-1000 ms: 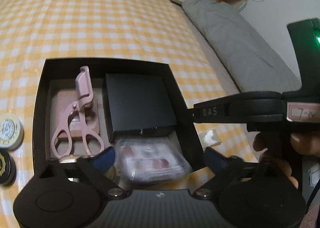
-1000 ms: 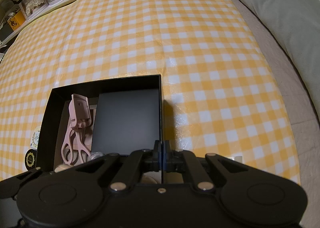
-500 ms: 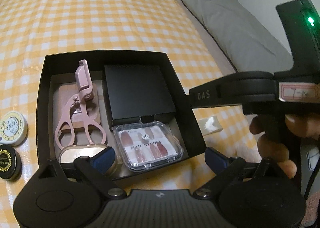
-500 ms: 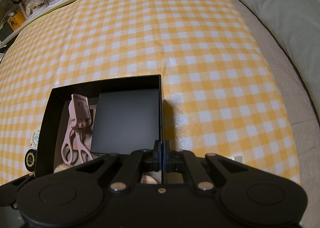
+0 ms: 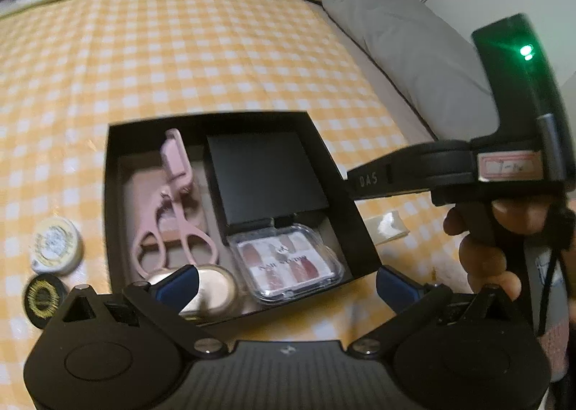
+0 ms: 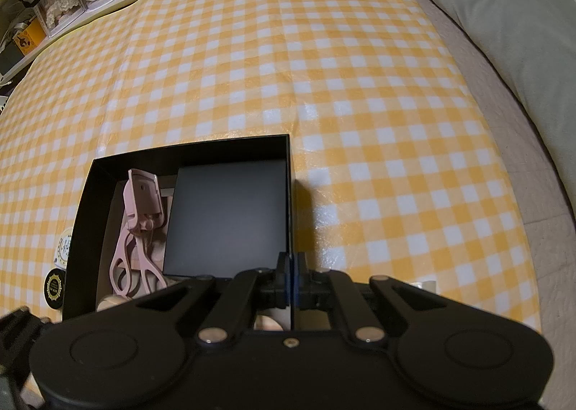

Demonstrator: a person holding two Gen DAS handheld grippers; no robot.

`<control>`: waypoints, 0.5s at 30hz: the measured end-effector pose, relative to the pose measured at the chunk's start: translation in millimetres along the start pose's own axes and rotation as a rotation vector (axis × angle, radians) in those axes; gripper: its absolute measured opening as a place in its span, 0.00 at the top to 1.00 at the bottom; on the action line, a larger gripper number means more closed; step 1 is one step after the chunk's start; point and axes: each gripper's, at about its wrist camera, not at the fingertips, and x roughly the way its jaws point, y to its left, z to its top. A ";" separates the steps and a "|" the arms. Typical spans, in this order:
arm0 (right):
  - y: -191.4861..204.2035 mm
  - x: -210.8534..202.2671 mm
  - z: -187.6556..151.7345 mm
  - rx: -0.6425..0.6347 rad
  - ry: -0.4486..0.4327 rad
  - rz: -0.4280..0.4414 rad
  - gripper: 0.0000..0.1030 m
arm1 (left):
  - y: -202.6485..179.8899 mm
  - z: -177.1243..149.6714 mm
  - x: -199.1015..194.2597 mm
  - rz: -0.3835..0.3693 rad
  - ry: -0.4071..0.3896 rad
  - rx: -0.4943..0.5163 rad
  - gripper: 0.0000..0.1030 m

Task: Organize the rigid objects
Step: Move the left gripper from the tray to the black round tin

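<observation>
The open black cardboard box [image 5: 360, 230] lies on the yellow-and-white checked cloth [image 5: 180, 68] that covers the bed, and everything else is placed from it. Inside, against its far right corner, sits a flat matte black square case [image 5: 266, 176]. Left of that case, along the box's left half, a pink plastic eyelash curler [image 5: 172, 201] lies on a pale pink pad [image 5: 144, 194], its head toward the far wall and its loop handles toward the near wall. In the near right corner of the box, touching the black case's near edge, is a clear plastic case of press-on nails [image 5: 288, 262]. In the near left corner rests a round, shiny champagne-coloured compact [image 5: 212, 287].

Outside the box, just beside its left wall, stand a round cream tin [image 5: 55, 246] and, nearer the camera, a round black tin with gold print [image 5: 45, 296]. A small pale scrap [image 5: 387, 228] lies on the cloth near the box's right wall.

The left tongs [image 5: 284, 282] are over the box's near edge; their jaws are opening wide, with the nail case between the blue fingertips [image 5: 176, 284] but not pressed. The right tongs [image 6: 291, 267] are clenched on the box's right wall, gripped by a person's hand [image 5: 496, 240]. A grey pillow [image 6: 504, 7] lies well apart, beyond the box's right side.
</observation>
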 end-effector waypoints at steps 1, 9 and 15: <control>-1.6 -0.2 0.9 0.000 0.000 0.000 0.98 | 0.0 0.5 -4.1 0.005 -0.011 0.011 0.00; -1.1 0.3 0.6 -0.001 -0.001 -0.002 0.98 | 5.5 -1.8 -43.9 0.078 -0.097 0.134 0.00; -1.5 0.4 0.9 0.000 -0.001 -0.002 0.98 | 27.5 1.9 -66.5 0.151 -0.167 0.151 0.00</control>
